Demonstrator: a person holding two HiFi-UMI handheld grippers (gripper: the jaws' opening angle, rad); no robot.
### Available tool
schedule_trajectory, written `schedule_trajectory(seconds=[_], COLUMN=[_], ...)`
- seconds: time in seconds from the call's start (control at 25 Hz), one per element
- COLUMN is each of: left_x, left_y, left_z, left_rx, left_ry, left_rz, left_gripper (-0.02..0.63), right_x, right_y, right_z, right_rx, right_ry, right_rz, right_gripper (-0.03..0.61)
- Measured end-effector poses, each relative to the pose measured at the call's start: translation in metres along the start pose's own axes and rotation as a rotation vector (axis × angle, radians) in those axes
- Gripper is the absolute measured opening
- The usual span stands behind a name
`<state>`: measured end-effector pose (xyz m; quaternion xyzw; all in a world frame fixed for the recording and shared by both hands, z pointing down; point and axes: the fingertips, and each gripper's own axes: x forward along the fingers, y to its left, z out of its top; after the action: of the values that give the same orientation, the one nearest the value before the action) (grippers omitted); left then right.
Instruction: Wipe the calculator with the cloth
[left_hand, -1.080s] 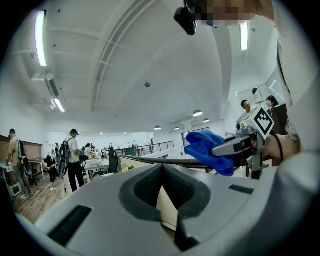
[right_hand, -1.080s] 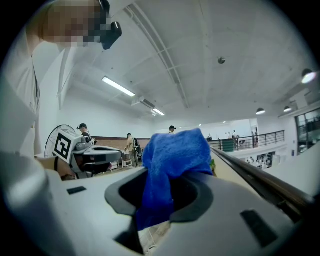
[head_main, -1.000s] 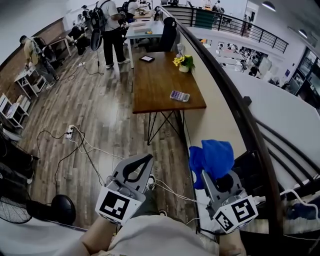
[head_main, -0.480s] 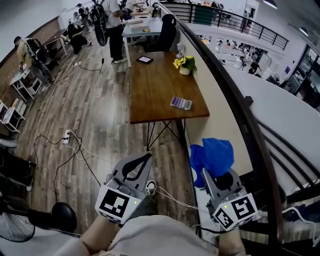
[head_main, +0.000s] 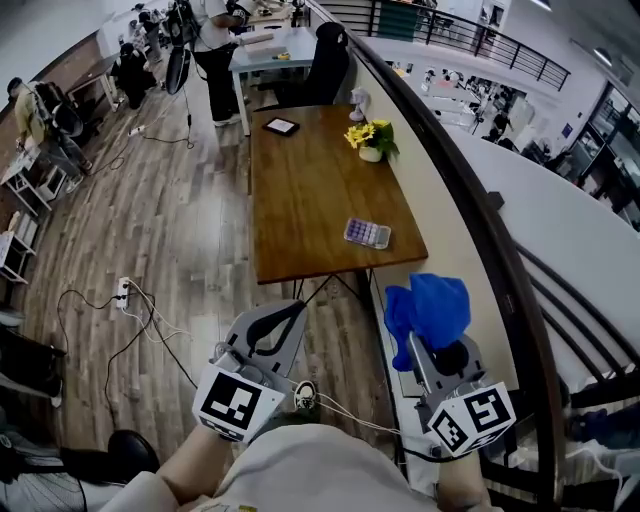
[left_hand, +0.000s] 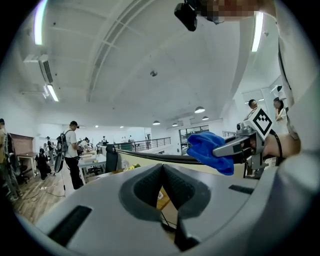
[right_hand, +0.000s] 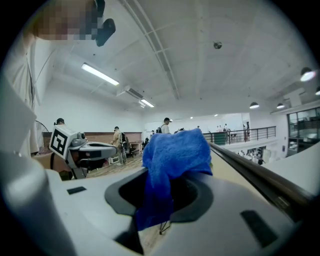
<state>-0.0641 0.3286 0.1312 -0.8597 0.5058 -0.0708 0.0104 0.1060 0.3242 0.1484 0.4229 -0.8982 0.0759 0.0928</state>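
A small calculator (head_main: 367, 233) with purple keys lies near the front right corner of a long wooden table (head_main: 300, 200) ahead of me. My right gripper (head_main: 428, 335) is shut on a bunched blue cloth (head_main: 430, 310), which also fills the right gripper view as the cloth (right_hand: 172, 160) hanging from the jaws. My left gripper (head_main: 284, 318) is shut and holds nothing; its pads (left_hand: 162, 187) meet in the left gripper view. Both grippers are held in the air well short of the table.
Yellow flowers in a white pot (head_main: 370, 140) and a dark tablet (head_main: 281, 126) sit farther along the table. A dark railing (head_main: 470, 210) runs along the right. Cables and a power strip (head_main: 122, 290) lie on the wooden floor. People stand at desks (head_main: 265, 45) beyond.
The table and calculator have come closer and lower in the head view as I walk toward them. Both grippers keep their hold and pose.
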Motion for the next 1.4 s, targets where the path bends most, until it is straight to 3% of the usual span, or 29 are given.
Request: schedule_trajectory(seconds=[0.32,0.84,1.4], left_x=[0.059,0.147,0.305], left_y=[0.071,0.128,0.150], left_z=[-0.011,-0.025,-0.049], left_rx=[0.008,-0.020,-0.023], left_ry=[0.001,0.032,0.152], left_rz=[-0.051,-0.070,-0.060], left_gripper=[0.003,0.003,0.003], right_x=[0.086,0.168,0.277], right_y=[-0.025,-0.094,-0.216], right_z=[0.008,0.012,0.004], right_rx=[0.018,0.021,0.031], right_ry=[0.020,0.057,0.139], right_rz=[-0.048,-0.090,0.012], right_gripper=[0.126,0.126,0.126])
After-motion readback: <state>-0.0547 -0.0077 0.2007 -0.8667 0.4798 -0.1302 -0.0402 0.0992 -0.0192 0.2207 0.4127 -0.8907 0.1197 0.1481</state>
